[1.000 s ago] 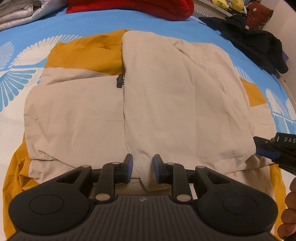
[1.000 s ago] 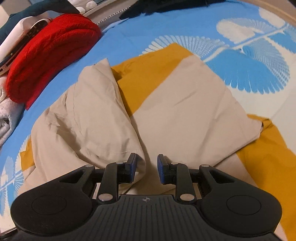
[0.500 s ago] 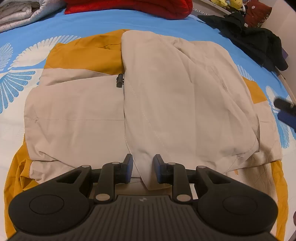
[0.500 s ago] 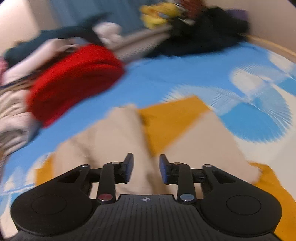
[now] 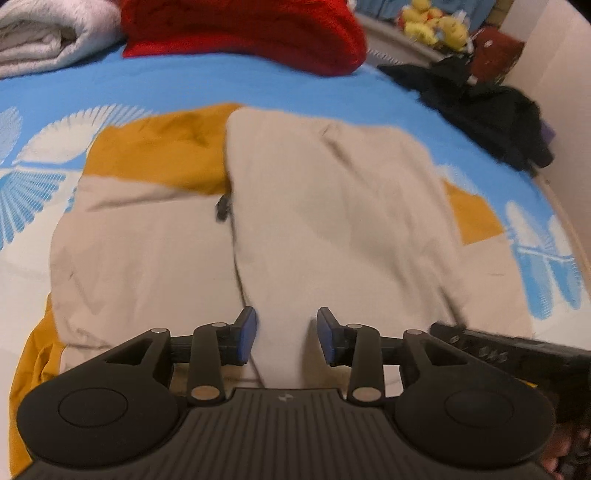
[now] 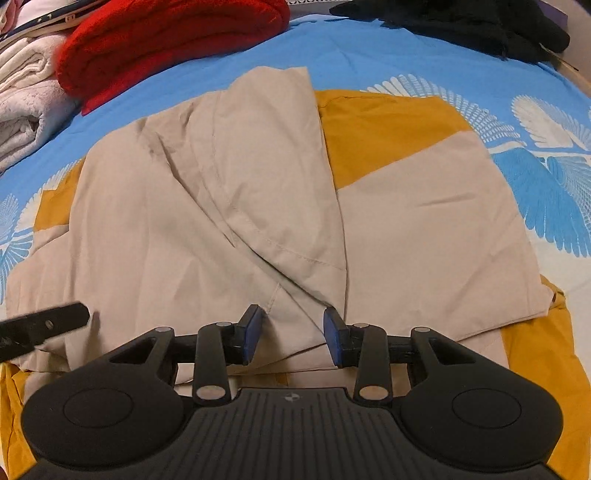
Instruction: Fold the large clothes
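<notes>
Left gripper (image 5: 286, 334) nearest in the left wrist view, fingers (image 5: 246, 334) spread apart, nothing pinched, poised at the near hem of the jacket (image 5: 332, 229). Beige fabric showing in the gap between the blue pads; cannot tell whether pads touch cloth. Right gripper (image 5: 517, 349) poking in at the lower right edge of that view, low beside the jacket's near right corner, a bit of hand (image 5: 557, 452) behind it. Right wrist view much the same — right gripper (image 6: 291, 334) with fingers (image 6: 334, 339) apart, empty, hanging at the near hem where the folded-over flap meets the flat panel. Left gripper's finger (image 6: 44, 326) entering at the left edge, just above the beige cloth.

Jacket (image 6: 229, 206) beige with mustard-yellow panels, spread flat on the bed sheet (image 6: 369, 48) — one side folded over the middle, lying rumpled on top, fold edge running away from the camera. Mustard showing at the far shoulder, at both side edges and along the near corners. Small dark zipper pull (image 5: 222, 208) beside the fold edge, midway up, seen from the left wrist only.

Bed sheet (image 5: 184, 85) bright blue with white fan prints, visible all round the jacket. Farther back: red blanket (image 5: 240, 29) folded, white towel (image 5: 48, 37) folded just beside it, black garment (image 5: 487, 110) heaped well apart toward the far corner. Yellow plush toys (image 5: 432, 26) beyond the bed edge, blurred.
</notes>
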Demonstrator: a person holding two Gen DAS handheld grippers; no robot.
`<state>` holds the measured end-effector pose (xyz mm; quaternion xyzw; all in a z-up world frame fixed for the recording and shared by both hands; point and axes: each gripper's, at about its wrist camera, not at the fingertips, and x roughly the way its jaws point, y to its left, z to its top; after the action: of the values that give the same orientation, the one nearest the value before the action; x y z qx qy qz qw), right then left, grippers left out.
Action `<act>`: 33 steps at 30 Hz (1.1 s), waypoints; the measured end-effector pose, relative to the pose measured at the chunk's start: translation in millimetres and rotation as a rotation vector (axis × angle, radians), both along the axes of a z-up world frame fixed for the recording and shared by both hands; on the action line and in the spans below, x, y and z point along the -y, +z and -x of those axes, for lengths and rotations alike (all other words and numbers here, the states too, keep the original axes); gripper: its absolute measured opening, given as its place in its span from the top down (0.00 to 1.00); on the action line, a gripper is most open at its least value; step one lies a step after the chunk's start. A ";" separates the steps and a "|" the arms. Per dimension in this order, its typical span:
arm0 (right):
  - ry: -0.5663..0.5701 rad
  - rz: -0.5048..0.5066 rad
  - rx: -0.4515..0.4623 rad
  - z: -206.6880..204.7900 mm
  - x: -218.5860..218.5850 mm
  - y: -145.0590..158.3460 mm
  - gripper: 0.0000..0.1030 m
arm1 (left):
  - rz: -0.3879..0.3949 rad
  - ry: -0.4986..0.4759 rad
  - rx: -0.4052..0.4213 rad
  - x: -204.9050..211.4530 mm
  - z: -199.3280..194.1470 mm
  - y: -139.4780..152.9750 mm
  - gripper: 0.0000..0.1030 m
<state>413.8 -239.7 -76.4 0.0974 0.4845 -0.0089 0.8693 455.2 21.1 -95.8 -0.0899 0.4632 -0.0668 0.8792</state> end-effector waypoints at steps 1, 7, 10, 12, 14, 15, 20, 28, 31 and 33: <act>0.000 0.003 0.000 0.4 0.1 -0.4 0.62 | 0.006 -0.006 0.008 1.0 0.1 0.6 0.61; 0.003 0.010 -0.004 0.6 -3.1 5.6 0.62 | -0.040 -0.006 -0.133 2.6 -7.4 -24.6 0.56; 0.001 0.010 0.005 2.6 -2.9 14.6 0.62 | -0.070 -0.010 -0.124 2.5 -5.7 -13.2 0.56; 0.003 0.020 0.021 5.3 -2.0 24.6 0.62 | -0.097 -0.038 -0.067 4.4 -1.9 6.0 0.56; 0.006 0.028 0.045 10.5 0.8 37.8 0.62 | -0.107 -0.056 -0.012 3.1 4.8 24.7 0.56; 0.006 0.032 0.059 13.7 2.9 45.0 0.62 | -0.109 -0.069 0.021 1.7 9.9 34.3 0.57; 0.013 0.067 0.157 41.3 16.8 85.8 0.62 | -0.168 -0.151 0.188 -5.0 46.2 77.5 0.67; -0.114 0.100 0.469 142.4 67.0 181.2 0.62 | -0.115 -0.117 0.299 -47.5 146.0 116.7 0.67; -0.220 0.060 0.558 209.7 101.5 206.6 0.62 | -0.087 -0.082 0.318 -68.9 198.9 134.5 0.67; -0.248 0.038 0.584 255.4 123.5 208.9 0.62 | -0.066 -0.071 0.334 -83.4 236.2 142.7 0.67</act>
<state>158.4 -363.1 132.5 0.1379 0.1984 -0.0957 0.9656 219.0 104.5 47.0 -0.0324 0.3152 -0.0967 0.9435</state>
